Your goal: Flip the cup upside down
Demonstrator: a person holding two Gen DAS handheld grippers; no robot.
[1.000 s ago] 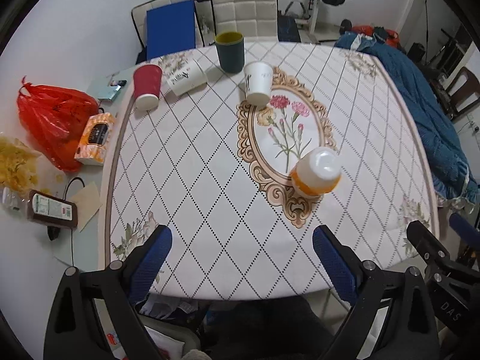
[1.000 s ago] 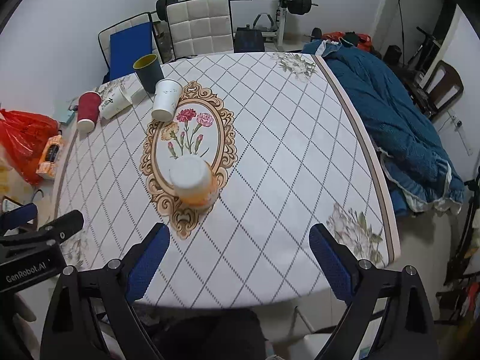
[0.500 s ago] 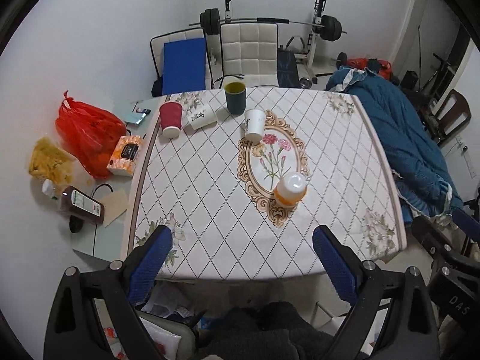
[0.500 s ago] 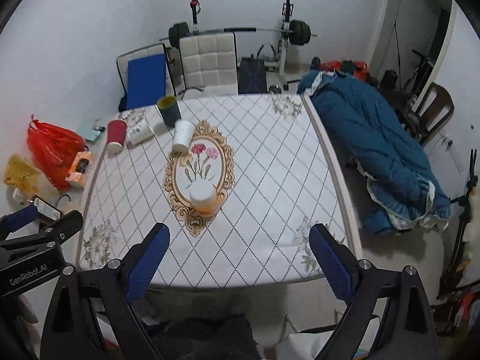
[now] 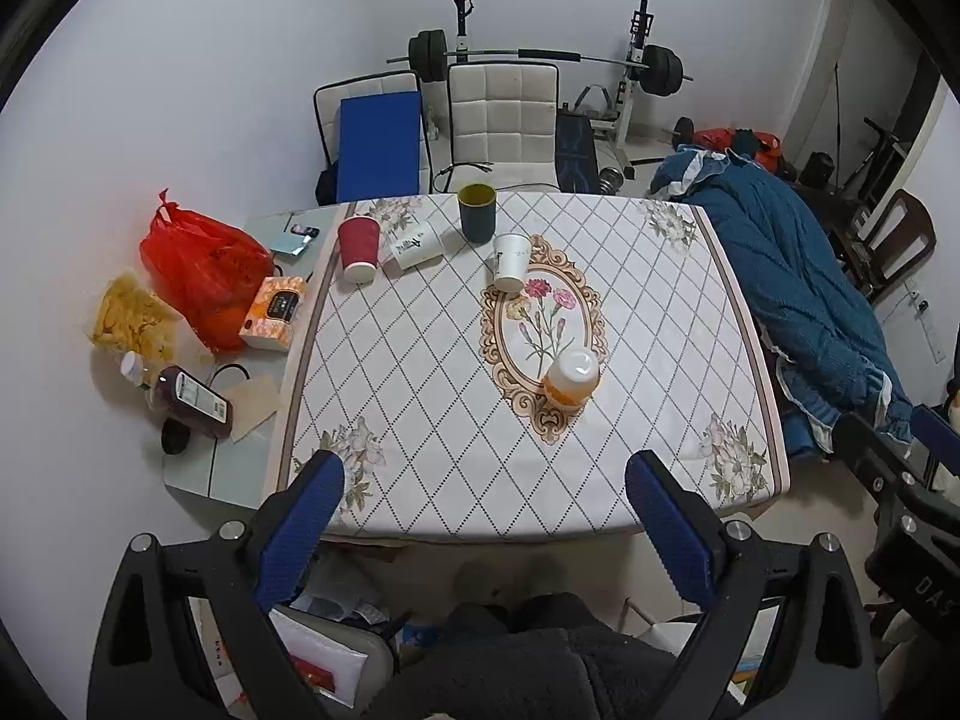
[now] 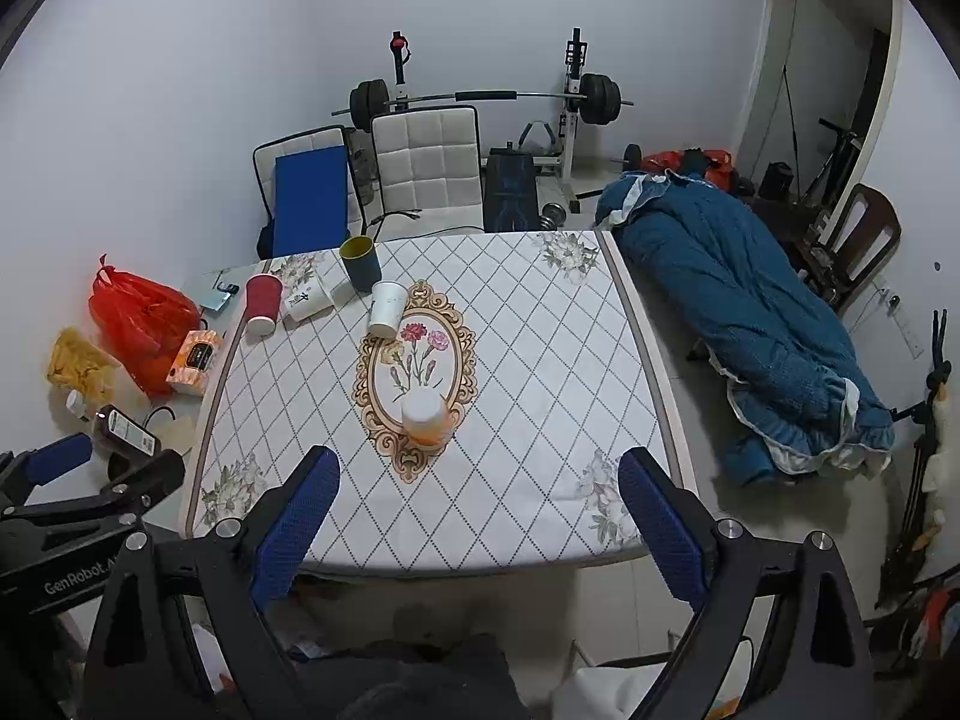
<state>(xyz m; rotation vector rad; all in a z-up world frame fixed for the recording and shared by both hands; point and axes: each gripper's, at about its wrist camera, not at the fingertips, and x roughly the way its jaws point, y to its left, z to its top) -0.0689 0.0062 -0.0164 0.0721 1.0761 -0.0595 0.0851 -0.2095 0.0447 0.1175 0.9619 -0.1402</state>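
Orange cup (image 5: 570, 378) upside down at the near end of the oval flower medallion (image 5: 543, 324) on the table (image 5: 420, 360), left gripper (image 5: 483, 495) and right gripper (image 6: 477, 486) both with fingers spread wide, empty, well short of that medallion.

Both wrist views are evenly and rather coolly lit, with no hard shadows on the white diamond-patterned tablecloth (image 5: 420, 360). A small glare spot sits on the upturned base of the orange-and-white plastic cup (image 5: 572, 378). Fisheye distortion bows the table's edges and blackens the corners. Focus is sharp centrally, softer toward the rims.
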